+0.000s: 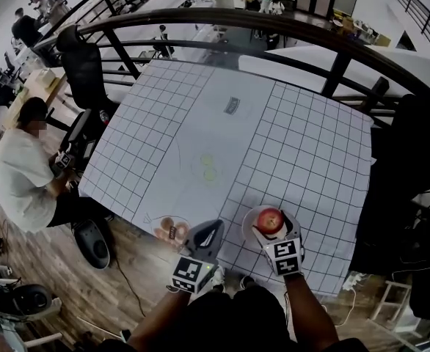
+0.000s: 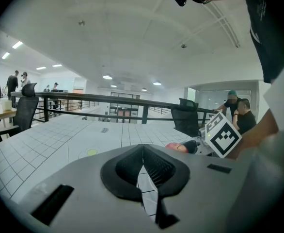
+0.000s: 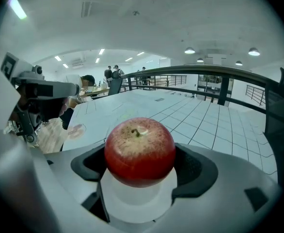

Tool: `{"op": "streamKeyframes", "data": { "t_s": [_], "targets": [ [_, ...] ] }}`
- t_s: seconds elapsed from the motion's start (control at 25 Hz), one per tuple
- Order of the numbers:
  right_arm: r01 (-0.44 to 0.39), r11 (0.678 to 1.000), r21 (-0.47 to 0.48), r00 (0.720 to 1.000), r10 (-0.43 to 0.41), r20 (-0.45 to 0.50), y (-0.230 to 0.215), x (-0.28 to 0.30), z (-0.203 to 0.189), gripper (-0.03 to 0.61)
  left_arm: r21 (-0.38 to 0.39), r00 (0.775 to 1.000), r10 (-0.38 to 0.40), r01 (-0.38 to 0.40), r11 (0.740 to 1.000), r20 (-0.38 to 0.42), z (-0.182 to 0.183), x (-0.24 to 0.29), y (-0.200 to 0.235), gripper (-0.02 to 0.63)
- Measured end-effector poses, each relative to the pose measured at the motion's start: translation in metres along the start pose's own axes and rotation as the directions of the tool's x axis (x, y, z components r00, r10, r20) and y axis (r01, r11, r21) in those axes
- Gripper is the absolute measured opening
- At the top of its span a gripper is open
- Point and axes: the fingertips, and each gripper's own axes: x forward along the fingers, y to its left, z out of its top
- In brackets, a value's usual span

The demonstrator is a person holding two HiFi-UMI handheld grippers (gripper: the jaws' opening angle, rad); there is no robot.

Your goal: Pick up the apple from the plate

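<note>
A red apple [image 1: 270,219] is over a white plate [image 1: 247,224] near the front edge of the gridded table. My right gripper [image 1: 272,226] reaches over the plate with a jaw on each side of the apple. In the right gripper view both black pads [image 3: 91,165] press against the apple [image 3: 140,150], with the plate [image 3: 137,205] just beneath it. My left gripper [image 1: 216,227] hovers left of the plate, shut and holding nothing. In the left gripper view its jaws [image 2: 143,148] meet, and the apple [image 2: 175,147] shows to the right.
A small clear dish with brown pieces [image 1: 169,230] lies at the table's front edge, left of my left gripper. Two green spots [image 1: 209,169] mark the table's middle, and a small dark object [image 1: 232,105] lies farther back. A black railing [image 1: 274,28] runs behind. A seated person [image 1: 20,174] is at the left.
</note>
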Motion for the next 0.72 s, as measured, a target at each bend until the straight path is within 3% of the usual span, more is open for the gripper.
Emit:
{"op": "streamKeyframes", "data": {
  "t_s": [0.44,0.72],
  "targets": [
    [0.056,0.997,-0.056,0.981,-0.044,0.191,-0.006,-0.069,0.092,0.411,0.035,0.998,-0.038,0.036,0.999,0.059,0.03,-0.004,-0.008,0.021],
    [0.105,0.992,-0.064,0.95,-0.081,0.301,0.005,-0.11,0.14,0.411,0.061,0.99,-0.08,0.073,0.995,0.117,0.059,-0.009,-0.015,0.021]
  ]
}}
